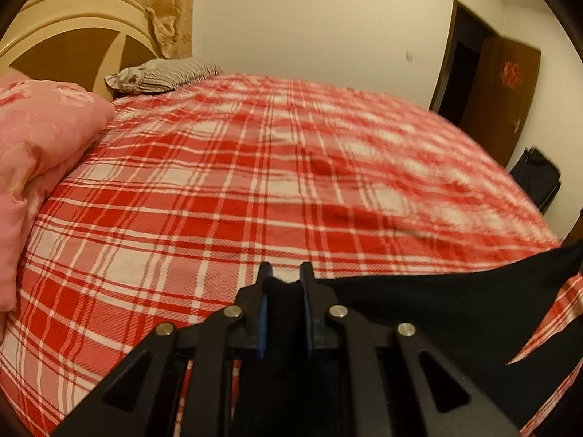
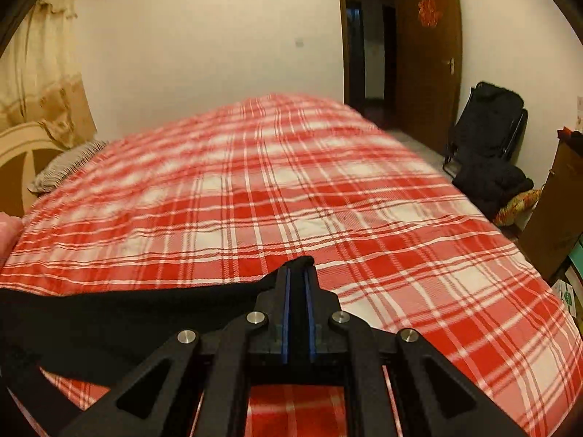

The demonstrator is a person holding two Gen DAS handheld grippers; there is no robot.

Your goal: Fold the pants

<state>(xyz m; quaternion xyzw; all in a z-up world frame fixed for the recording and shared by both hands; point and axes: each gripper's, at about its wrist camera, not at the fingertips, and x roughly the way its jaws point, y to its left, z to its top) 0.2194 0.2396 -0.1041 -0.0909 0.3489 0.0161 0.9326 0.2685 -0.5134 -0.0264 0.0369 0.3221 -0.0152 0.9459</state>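
Black fabric is clamped in both tools: these are the pants [image 1: 437,298], and I hold them by one edge, raised over the near side of the bed [image 1: 255,167]. My left gripper [image 1: 285,284] is closed on a bunched corner of the cloth, a wad of it filling the gap between the blue pads. My right gripper [image 2: 296,273] is pinched nearly flat on the other corner, with a small fold of cloth poking out past the tips. Between the two, the edge runs taut, and the rest of the garment hangs below and out of view, so I cannot tell whether it is waistband or hem that I hold, nor how many folds are already in.

Relative to the bed: a pink quilt [image 1: 43,153] lies at its head end, a striped pillow [image 1: 164,74] against the headboard [image 1: 73,36], and a dark chair [image 2: 484,127] stands off its far corner beside the door [image 2: 430,54]. The plaid cover ahead of the pants shows no other item.

My judgement: the step in hand is carrying the held edge out for laying or folding over. The next move calls for both grippers to travel forward level and together, keeping the edge tight, then lowering it flat before either lets go. Uneven travel would skew the fold.
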